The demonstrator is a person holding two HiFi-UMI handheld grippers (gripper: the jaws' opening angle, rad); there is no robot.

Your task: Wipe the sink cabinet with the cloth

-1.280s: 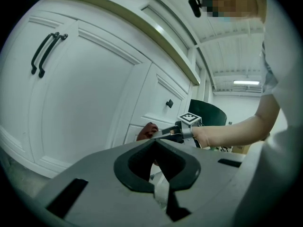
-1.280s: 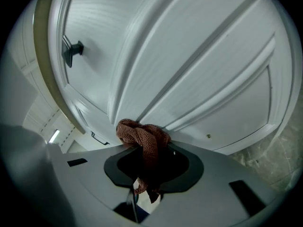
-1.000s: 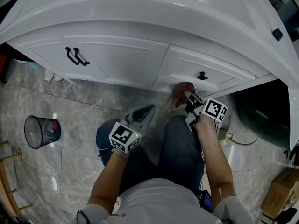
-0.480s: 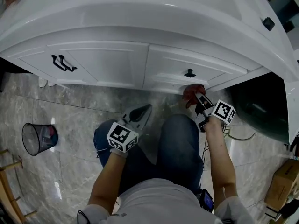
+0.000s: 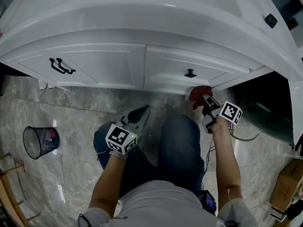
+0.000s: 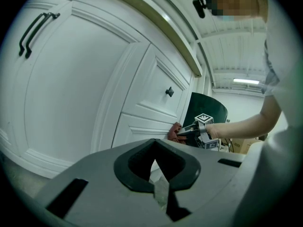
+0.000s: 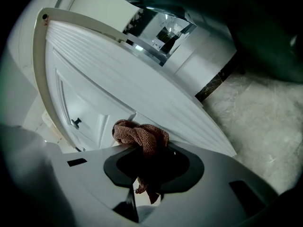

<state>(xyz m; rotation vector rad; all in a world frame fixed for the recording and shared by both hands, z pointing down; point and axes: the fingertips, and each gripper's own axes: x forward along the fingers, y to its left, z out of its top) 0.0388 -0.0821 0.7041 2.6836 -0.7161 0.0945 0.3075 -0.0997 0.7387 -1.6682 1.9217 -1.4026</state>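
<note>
change: cloth (image 5: 199,92) shifted from left-below the knob (image 5: 190,73) to right-below it, along the cabinet (image 5: 104,60) bottom edge.
right gripper (image 5: 205,100): fingers pinched on the cloth, which is held against that edge.
left gripper (image 5: 142,111): fingers pressed together, nothing held, kept clear of the cabinet.
edges: cloth near the cabinet's right corner; a dark green object (image 5: 265,112) just past it.
room: open floor (image 5: 85,112) leftward, bounded by the bin (image 5: 40,142).
</note>
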